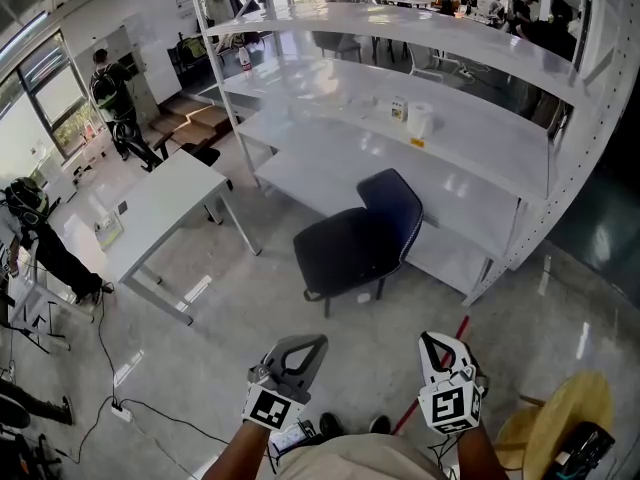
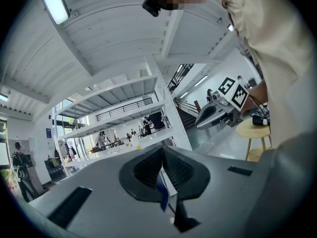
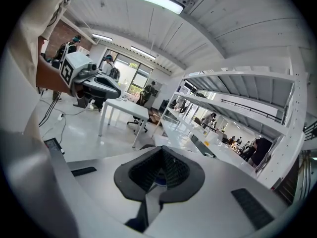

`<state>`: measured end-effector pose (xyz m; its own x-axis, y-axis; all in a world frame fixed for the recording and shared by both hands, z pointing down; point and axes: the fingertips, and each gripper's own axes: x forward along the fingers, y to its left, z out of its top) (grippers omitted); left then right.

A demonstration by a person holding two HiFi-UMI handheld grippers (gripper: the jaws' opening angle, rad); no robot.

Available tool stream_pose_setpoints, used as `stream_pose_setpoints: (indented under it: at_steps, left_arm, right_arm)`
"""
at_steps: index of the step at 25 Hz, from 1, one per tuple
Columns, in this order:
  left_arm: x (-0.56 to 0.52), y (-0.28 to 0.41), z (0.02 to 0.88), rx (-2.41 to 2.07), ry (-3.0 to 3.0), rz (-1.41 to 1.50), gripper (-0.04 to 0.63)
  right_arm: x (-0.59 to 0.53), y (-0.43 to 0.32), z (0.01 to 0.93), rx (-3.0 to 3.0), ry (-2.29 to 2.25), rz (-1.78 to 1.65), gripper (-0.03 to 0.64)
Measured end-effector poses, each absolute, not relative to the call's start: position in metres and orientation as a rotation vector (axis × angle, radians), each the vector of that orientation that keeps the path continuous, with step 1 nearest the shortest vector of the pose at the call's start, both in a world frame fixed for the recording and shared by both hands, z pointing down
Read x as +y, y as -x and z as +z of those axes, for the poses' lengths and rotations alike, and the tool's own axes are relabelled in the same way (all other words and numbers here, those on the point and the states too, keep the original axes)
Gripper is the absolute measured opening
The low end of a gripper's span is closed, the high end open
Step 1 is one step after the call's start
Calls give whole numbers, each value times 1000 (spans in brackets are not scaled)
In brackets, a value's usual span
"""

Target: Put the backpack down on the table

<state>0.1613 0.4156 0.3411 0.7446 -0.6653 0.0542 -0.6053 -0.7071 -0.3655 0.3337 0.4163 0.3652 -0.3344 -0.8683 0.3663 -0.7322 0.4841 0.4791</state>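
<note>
Low in the head view, my left gripper (image 1: 316, 342) and right gripper (image 1: 431, 341) are held side by side above the floor, both shut with nothing between the jaws. The left gripper view shows its ribbed pads (image 2: 174, 170) pressed together, with my right gripper (image 2: 218, 112) off to the right. In the right gripper view the pads (image 3: 174, 168) also meet, and my left gripper (image 3: 96, 85) hangs at the left. A white table (image 1: 165, 203) stands to the left. I cannot pick out the backpack in any view.
A dark office chair (image 1: 360, 233) stands ahead of me in front of long white shelving (image 1: 430, 133). A yellow stool (image 1: 560, 418) with a dark object (image 1: 582, 448) sits at my right. Cables (image 1: 150, 408) trail on the floor at left. People stand at the left.
</note>
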Motion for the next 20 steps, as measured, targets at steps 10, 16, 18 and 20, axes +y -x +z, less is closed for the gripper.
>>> stream_pose_setpoints:
  at_steps: [10,16,18,20]
  left_arm:
    - [404,-135,348,996,2648,-244,12]
    - [393,-108,355,981,2673,-218,12]
    - [388,-102,357,969,2679,-204,12]
    - [384,-95,356,953,2679,-189,12]
  right_arm:
    - [403,-311,365,-2132,-1324,-299,25]
    - [393,-284,364,-2112,-1342,-307,25]
    - [388,-275,364,-2104,-1350,-312,25]
    - [384,-265,363,-2098,-1357,-317,25]
